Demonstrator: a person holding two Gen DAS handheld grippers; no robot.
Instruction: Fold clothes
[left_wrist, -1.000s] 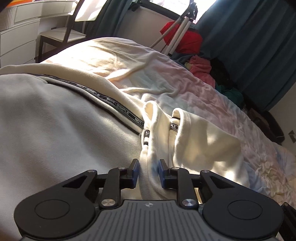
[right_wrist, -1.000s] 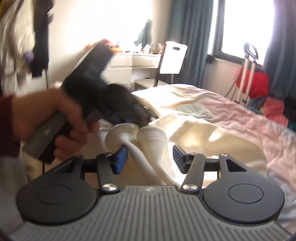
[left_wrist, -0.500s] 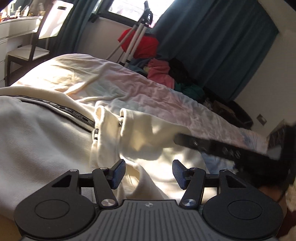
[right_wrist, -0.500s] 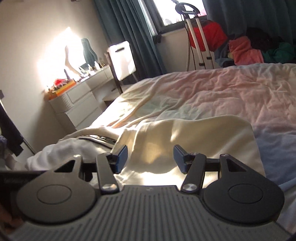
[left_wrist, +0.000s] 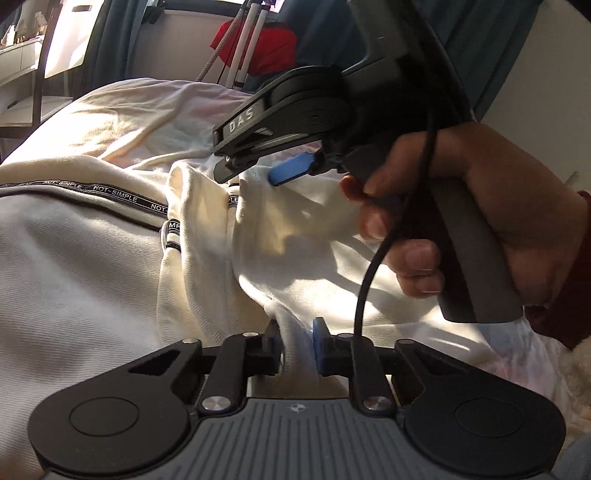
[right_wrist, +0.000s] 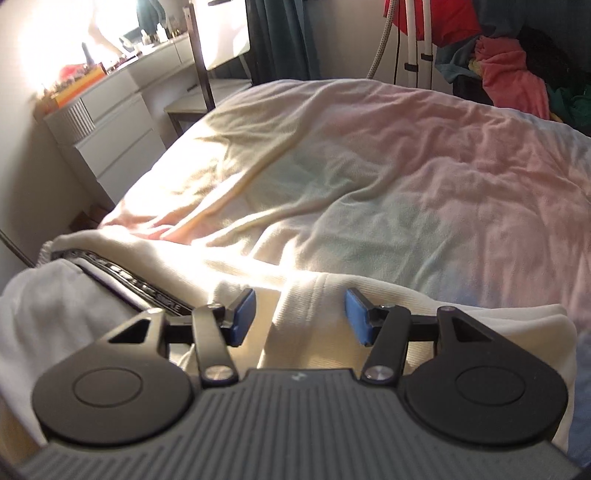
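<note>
Bedroom, bed (right_wrist: 406, 177) sunlit. Cream garment (left_wrist: 92, 277) spread on bed: soft, limp knit (likely light). Left tool (left_wrist: 297, 345) pinching fabric ridge; right tool (right_wrist: 300, 315) wide, over ribbed hem (right_wrist: 314, 306), a firmer hold point.

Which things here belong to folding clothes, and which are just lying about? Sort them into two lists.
Belonging to the job:
cream garment
left claw, shut on a fold of it
right claw, open over it
bed cover

Just lying about:
clothes pile
chair
drawers
</note>
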